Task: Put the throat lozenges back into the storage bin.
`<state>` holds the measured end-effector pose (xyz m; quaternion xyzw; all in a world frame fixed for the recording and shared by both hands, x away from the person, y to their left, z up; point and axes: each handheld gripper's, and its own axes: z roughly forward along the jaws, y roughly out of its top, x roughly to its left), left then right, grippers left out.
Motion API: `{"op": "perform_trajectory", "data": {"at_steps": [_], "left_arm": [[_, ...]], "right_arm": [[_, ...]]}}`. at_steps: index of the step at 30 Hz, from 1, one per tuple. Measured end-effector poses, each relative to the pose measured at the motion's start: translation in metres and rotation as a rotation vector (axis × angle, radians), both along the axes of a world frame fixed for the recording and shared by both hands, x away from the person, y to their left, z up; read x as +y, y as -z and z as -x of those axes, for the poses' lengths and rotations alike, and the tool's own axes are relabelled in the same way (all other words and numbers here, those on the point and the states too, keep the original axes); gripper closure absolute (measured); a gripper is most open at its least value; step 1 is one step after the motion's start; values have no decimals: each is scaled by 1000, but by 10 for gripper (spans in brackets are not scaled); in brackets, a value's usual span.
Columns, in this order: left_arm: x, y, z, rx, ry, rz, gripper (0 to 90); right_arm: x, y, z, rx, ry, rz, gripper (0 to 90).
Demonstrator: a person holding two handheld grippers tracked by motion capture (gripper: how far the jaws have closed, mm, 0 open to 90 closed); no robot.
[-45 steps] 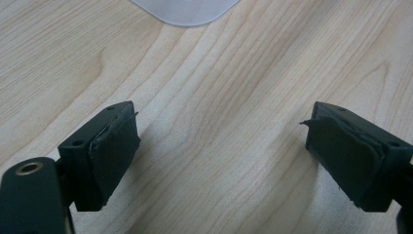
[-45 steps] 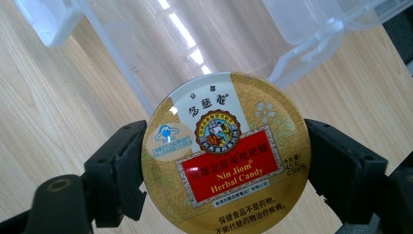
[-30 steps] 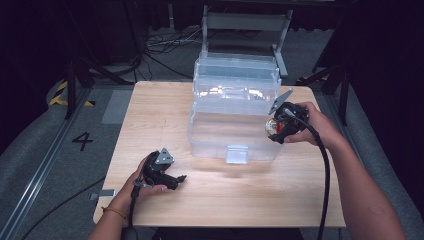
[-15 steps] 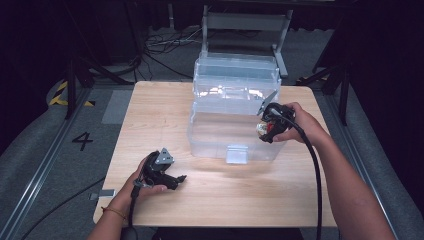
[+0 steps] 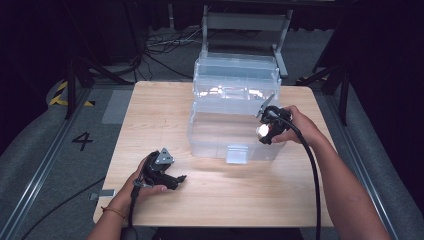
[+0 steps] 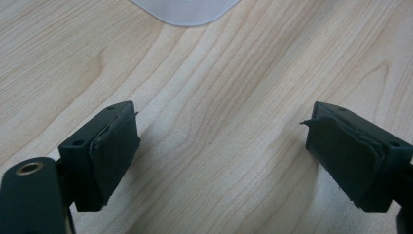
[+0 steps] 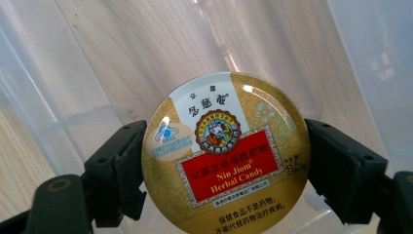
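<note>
A round gold candy tin (image 7: 226, 156) with a red label sits between the black jaws of my right gripper (image 7: 226, 170), which is shut on its edges. In the high view that right gripper (image 5: 265, 131) holds the tin (image 5: 262, 132) over the right end of a clear plastic storage box (image 5: 220, 135) with its lid (image 5: 235, 75) swung up at the back. My left gripper (image 5: 176, 181) rests low on the wooden table (image 5: 165, 115) near the front left, open, with only bare wood between its pads (image 6: 117, 146).
A clear latch (image 5: 236, 154) hangs at the box's front wall. Through the box's clear bottom, wood grain shows in the right gripper view. Cables trail from both grippers toward the table's front edge. Dark floor, stands and cables surround the table.
My right gripper has moved left and down with the tin, from beside the box's right rim to over its right end. The left gripper has stayed put.
</note>
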<state>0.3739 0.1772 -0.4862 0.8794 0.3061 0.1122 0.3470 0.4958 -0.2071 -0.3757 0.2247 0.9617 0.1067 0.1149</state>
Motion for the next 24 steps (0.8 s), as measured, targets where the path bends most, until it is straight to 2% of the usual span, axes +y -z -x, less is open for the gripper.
{"op": "perform_trajectory", "data": {"at_steps": [8, 13, 16, 18, 24], "left_arm": [[0, 0, 0, 1, 0, -1, 124], [0, 0, 0, 2, 0, 0, 124], [0, 0, 0, 2, 0, 0, 124], [0, 0, 0, 1, 2, 1, 124], [0, 0, 0, 0, 1, 0, 124]], "right_arm": [[-7, 7, -1, -4, -13, 8, 207], [-12, 12, -1, -3, -26, 42, 207], [-14, 11, -1, 1, -25, 26, 207], [-14, 11, -1, -8, -33, 28, 206], [-12, 14, -2, 5, -25, 32, 206]]}}
